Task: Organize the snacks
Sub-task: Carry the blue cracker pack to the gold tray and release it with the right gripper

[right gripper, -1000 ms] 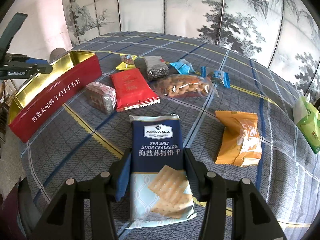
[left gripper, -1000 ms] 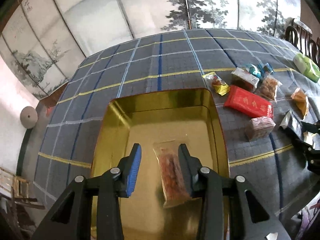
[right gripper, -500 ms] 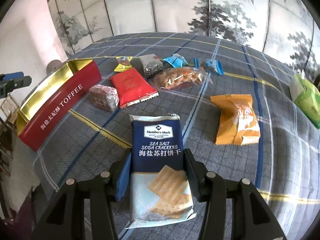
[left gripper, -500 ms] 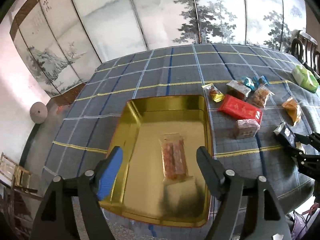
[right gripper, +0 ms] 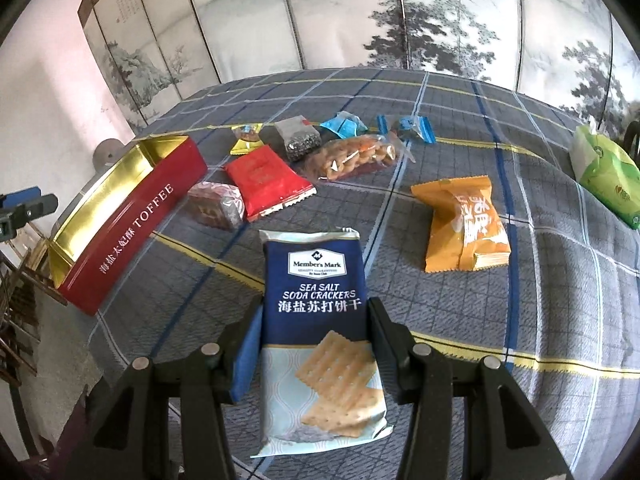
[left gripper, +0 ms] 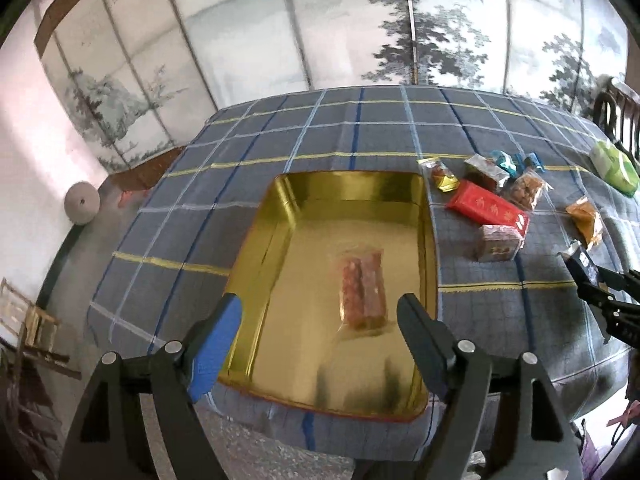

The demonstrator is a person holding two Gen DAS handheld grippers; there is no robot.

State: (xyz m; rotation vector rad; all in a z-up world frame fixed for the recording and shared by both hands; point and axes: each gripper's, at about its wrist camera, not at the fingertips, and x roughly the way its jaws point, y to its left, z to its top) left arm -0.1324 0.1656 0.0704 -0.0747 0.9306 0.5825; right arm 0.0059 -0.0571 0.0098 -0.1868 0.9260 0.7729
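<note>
The clear snack pack (left gripper: 362,290) in the gold tin (left gripper: 280,216) is blurred, its contents hard to read. The left gripper (left gripper: 320,320) hangs above the tin's near end, angled down, jaws wide with nothing between them. The right gripper (right gripper: 312,344), angled down, clamps the cracker pack (right gripper: 316,304) over the cloth (right gripper: 560,320), right of the tin.
</note>
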